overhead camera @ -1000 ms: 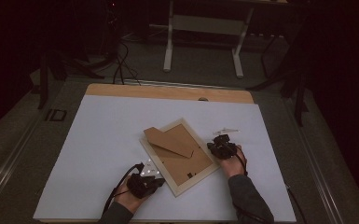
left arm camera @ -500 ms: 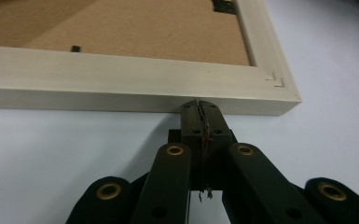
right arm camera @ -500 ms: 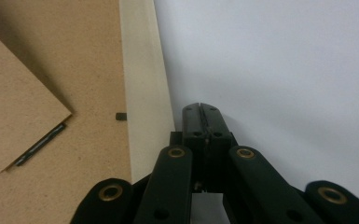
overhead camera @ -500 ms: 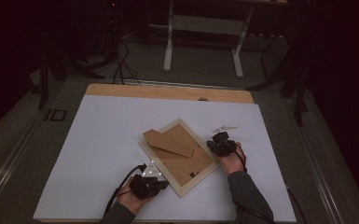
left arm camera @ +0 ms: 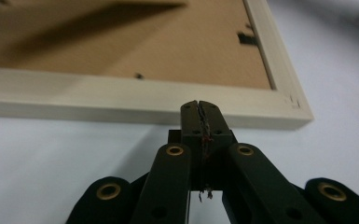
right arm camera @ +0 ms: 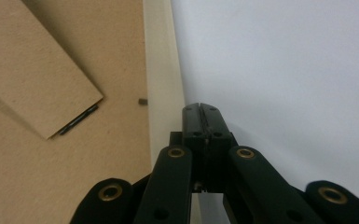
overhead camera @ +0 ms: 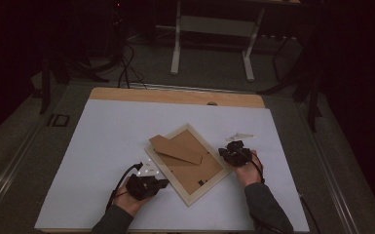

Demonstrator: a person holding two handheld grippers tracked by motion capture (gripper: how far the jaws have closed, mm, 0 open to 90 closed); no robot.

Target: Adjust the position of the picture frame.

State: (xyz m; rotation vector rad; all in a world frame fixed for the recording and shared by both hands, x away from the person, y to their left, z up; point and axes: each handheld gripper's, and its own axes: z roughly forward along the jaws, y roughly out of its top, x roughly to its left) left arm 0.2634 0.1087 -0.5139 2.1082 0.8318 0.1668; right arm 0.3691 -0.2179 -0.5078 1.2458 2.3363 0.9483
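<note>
Two grippers flank the pale wooden picture frame (overhead camera: 189,163), which lies face down and askew on the white table top (overhead camera: 102,136), its brown fibreboard backing up and its brown cardboard easel stand (overhead camera: 175,148) folded across the upper part. Your left gripper (overhead camera: 161,183) sits just off the frame's near-left edge, jaws pressed together on nothing; in the left gripper view the tips point at the rail, whether touching I cannot tell. Your right gripper (overhead camera: 222,152) is at the frame's right edge, jaws also pressed together and empty, tips beside the rail.
</note>
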